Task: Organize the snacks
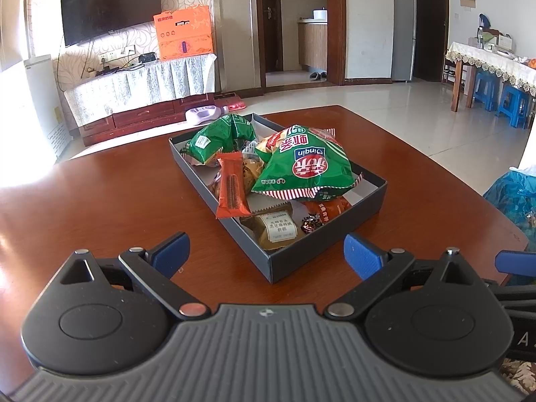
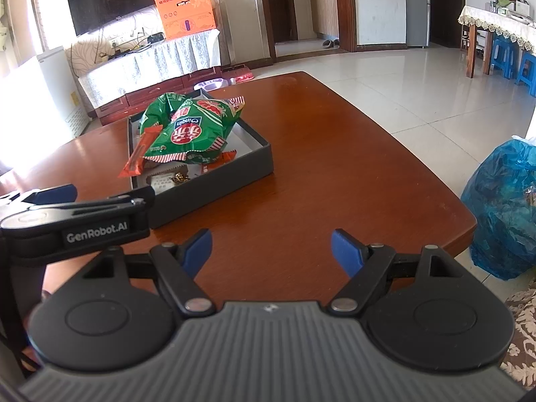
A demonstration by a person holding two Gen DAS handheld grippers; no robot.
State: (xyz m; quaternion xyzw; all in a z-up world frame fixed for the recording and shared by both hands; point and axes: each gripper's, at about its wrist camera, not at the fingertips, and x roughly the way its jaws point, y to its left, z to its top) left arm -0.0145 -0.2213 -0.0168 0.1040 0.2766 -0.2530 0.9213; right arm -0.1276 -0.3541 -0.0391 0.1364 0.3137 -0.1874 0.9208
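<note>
A dark shallow box (image 1: pixel 321 244) sits on the brown table (image 1: pixel 117 194) and holds a pile of snacks. A large green chip bag (image 1: pixel 305 164) lies on top, a smaller green bag (image 1: pixel 217 137) sits at the far end, and an orange wafer pack (image 1: pixel 231 187) leans over the left rim. A tan wrapped cake (image 1: pixel 276 227) lies near the front corner. My left gripper (image 1: pixel 266 256) is open and empty just in front of the box. My right gripper (image 2: pixel 271 249) is open and empty over bare table, right of the box (image 2: pixel 214 181). The left gripper's body (image 2: pixel 77 214) shows in the right wrist view.
A blue plastic bag (image 2: pixel 502 207) stands off the table's right edge. A TV stand with an orange carton (image 1: pixel 182 31) is beyond the table. A cloth-covered side table (image 1: pixel 492 63) with blue stools stands at far right. The table's right half (image 2: pixel 335 154) is bare wood.
</note>
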